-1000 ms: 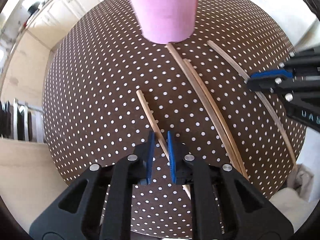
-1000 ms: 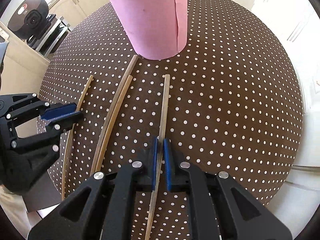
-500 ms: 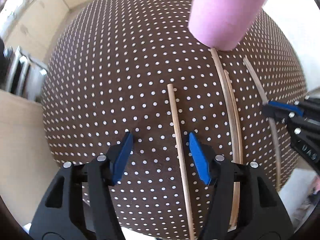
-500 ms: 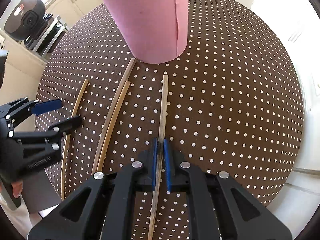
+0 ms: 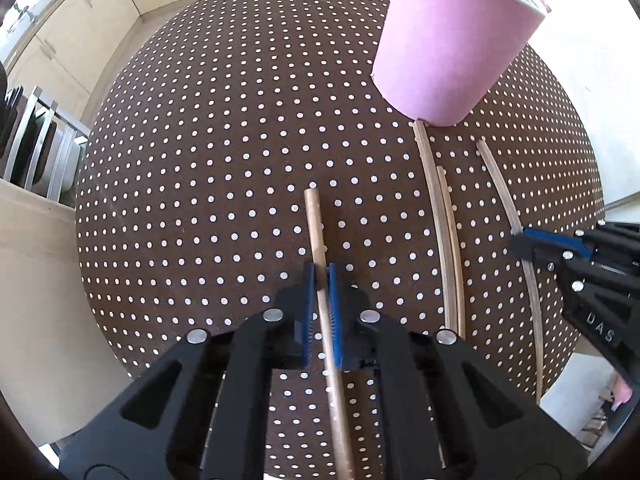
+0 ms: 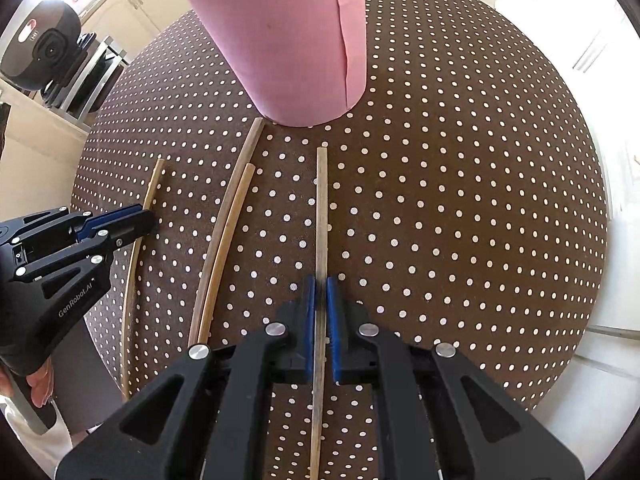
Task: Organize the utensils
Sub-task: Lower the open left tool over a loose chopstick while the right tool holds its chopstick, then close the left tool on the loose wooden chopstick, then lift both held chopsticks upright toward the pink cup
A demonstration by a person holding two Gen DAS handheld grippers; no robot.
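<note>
A stick [image 5: 320,256] is clamped in the left tongs [image 5: 321,280], just closed; another stick [image 6: 321,216] is gripped by the right tongs [image 6: 320,292]; beyond both, sticks are held in a pink cup [image 5: 452,48] (tips only seen).

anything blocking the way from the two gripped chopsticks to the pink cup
Nothing visible does. The left gripper and right gripper are each shut on a chopstick, with only bare dotted tablecloth between them and the pink cup.

We see a brown polka-dot tablecloth [image 5: 224,168], cream cabinets [image 5: 72,36] behind, and a metal rack [image 5: 36,140] (contents unclear).
</note>
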